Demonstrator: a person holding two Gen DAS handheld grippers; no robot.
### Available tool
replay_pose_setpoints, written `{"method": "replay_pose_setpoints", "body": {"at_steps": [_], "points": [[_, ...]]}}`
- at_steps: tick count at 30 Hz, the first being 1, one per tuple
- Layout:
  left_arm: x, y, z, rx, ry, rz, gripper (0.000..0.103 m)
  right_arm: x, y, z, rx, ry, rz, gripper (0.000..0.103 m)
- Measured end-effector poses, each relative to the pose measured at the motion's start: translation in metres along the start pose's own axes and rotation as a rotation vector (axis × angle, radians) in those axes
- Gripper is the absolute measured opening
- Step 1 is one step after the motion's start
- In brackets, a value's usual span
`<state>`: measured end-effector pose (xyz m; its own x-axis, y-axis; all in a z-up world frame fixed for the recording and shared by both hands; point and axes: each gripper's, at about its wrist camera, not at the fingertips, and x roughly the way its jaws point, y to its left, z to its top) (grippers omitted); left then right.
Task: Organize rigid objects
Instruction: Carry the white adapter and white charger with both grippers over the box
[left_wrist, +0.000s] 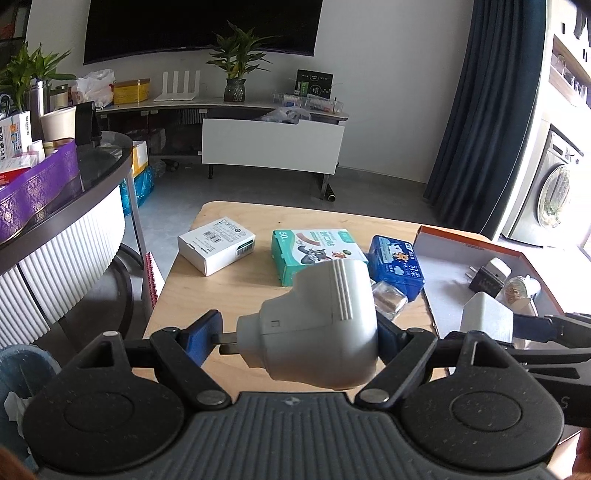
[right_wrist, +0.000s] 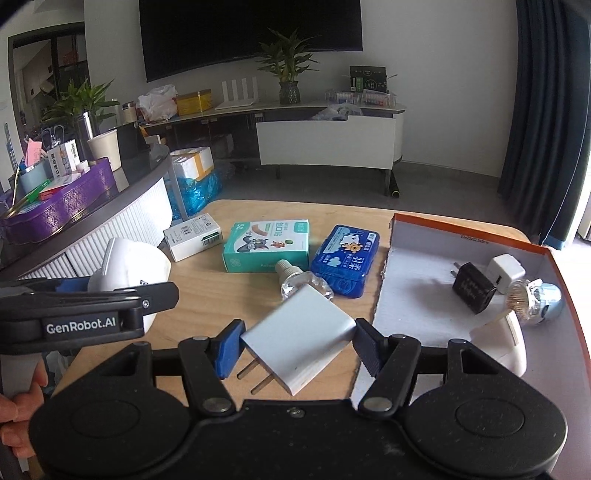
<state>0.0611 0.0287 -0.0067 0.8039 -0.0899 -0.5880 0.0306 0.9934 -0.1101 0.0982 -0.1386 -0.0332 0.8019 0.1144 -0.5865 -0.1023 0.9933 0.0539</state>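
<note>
Nearest the lens in the left wrist view, the left gripper (left_wrist: 301, 338) is seen clamped on a rounded white plug-in device (left_wrist: 317, 328). Its pads are pressed on the prong end at the left and the bulbous body at the right, so its long axis runs left-right across the jaws, prongs pointing left. It is held clear of the wooden table (left_wrist: 236, 291).

In the right wrist view, the right gripper (right_wrist: 297, 345) is clamped on a flat white charger (right_wrist: 299, 334). This is held diagonally, with the long axis running from far-right to near-left and the two prongs pointing near-left toward the camera. Both pads are seen touching its sides.

Step judged in hand: both items are gripped and lifted, and transfer into the orange-rimmed tray (right_wrist: 469, 236) at the right is pending. Already lying in the tray are a black adapter (right_wrist: 472, 291), a small white adapter (right_wrist: 504, 271) and a bulb (right_wrist: 532, 299).

Next move, as judged: the charger is to be carried right, over the tray's torn near-left wall, and set on the bare white floor short of the black adapter. The left item should follow, with care taken that the two grippers are kept apart.

Left on the table at the far side are a white carton (right_wrist: 194, 236), a green box (right_wrist: 267, 245), a blue case (right_wrist: 345, 258) and a clear glass bottle (right_wrist: 299, 282).
</note>
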Motion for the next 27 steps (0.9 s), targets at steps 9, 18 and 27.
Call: {"method": "replay_pose_setpoints", "body": {"at_steps": [9, 18, 27], "points": [[-0.009, -0.025, -0.003, 0.019, 0.007, -0.054, 0.085, -0.04, -0.029, -0.008, 0.032, -0.041, -0.042, 0.077], [-0.011, -0.049, -0.005, 0.051, 0.011, -0.1, 0.085, -0.064, -0.054, -0.019, 0.076, -0.065, -0.077, 0.077], [-0.012, -0.071, -0.008, 0.089, 0.018, -0.136, 0.085, -0.076, -0.069, -0.026, 0.1, -0.067, -0.105, 0.077]]}}
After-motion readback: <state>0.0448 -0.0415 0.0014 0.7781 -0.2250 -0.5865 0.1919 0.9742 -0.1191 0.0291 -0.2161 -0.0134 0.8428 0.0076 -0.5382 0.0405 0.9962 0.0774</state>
